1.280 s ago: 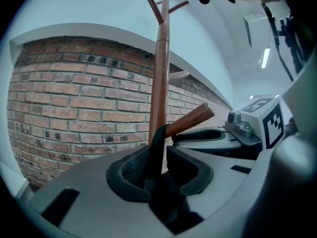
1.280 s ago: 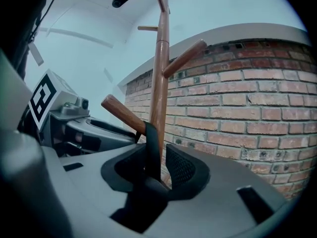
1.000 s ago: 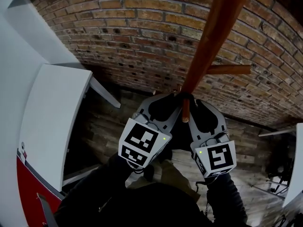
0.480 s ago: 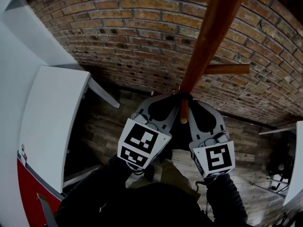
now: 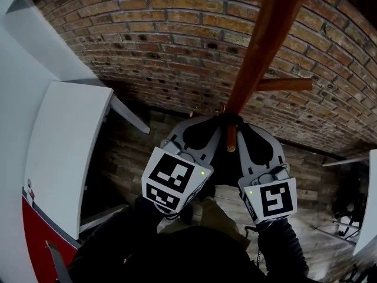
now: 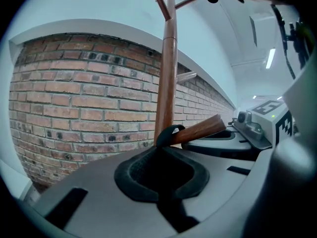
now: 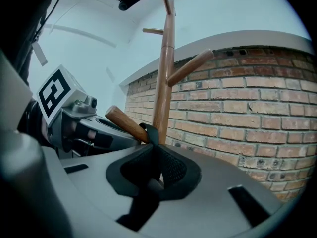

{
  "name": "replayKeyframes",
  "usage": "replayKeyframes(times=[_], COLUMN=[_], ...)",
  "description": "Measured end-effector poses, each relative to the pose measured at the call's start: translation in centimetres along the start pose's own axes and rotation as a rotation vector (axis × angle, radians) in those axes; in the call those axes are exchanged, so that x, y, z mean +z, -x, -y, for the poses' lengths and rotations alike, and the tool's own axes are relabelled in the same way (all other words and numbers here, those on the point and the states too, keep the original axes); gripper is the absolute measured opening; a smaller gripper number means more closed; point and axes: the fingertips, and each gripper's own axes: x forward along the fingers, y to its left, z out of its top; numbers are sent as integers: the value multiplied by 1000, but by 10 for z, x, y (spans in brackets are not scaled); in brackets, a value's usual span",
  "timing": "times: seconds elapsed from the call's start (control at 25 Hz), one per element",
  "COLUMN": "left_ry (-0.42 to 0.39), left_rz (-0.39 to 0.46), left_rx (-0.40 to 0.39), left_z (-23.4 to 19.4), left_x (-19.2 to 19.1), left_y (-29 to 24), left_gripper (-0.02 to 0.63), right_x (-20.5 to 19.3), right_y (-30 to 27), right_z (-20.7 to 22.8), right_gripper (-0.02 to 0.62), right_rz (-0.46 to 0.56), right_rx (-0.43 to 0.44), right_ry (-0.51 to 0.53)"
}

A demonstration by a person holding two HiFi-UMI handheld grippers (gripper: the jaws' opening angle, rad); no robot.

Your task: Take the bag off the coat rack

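Observation:
A brown wooden coat rack (image 5: pixel 259 52) stands before a brick wall. Over its low peg (image 5: pixel 231 137) loops the bag's black strap (image 5: pixel 230 119); the bag itself hangs hidden below the grippers. My left gripper (image 5: pixel 213 125) sits just left of the peg, and its jaws are shut on the strap (image 6: pixel 166 135) where it drops from the peg (image 6: pixel 200 129). Just right of the peg is my right gripper (image 5: pixel 246 127). Its jaws have just been closing, and the mesh strap (image 7: pixel 154 150) is pinched between them below the peg (image 7: pixel 126 124).
The brick wall (image 5: pixel 147 46) is close behind the rack. Another peg (image 5: pixel 285 85) sticks out to the right higher up. A white cabinet (image 5: pixel 65 152) stands at the left and white furniture (image 5: pixel 368 217) at the right edge, over a wood-plank floor (image 5: pixel 126 158).
Both grippers stay at the peg; their marker cubes have slipped slightly lower in the head view. The strap still loops over the peg.

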Motion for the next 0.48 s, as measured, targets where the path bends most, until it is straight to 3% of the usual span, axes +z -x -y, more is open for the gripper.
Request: replayKeyframes(times=[0.36,0.48], left_ry=[-13,-21], left_rz=[29,46], left_rx=[-12,-16], left_z=[11,17], left_x=[13,19], left_y=[24,34], left_gripper=[37,37], right_x=[12,23], right_y=[19,27], right_z=[-14,-20], right_gripper=[37,37], right_rz=[-25,22], right_rx=[-33,-51], right_ry=[23,35])
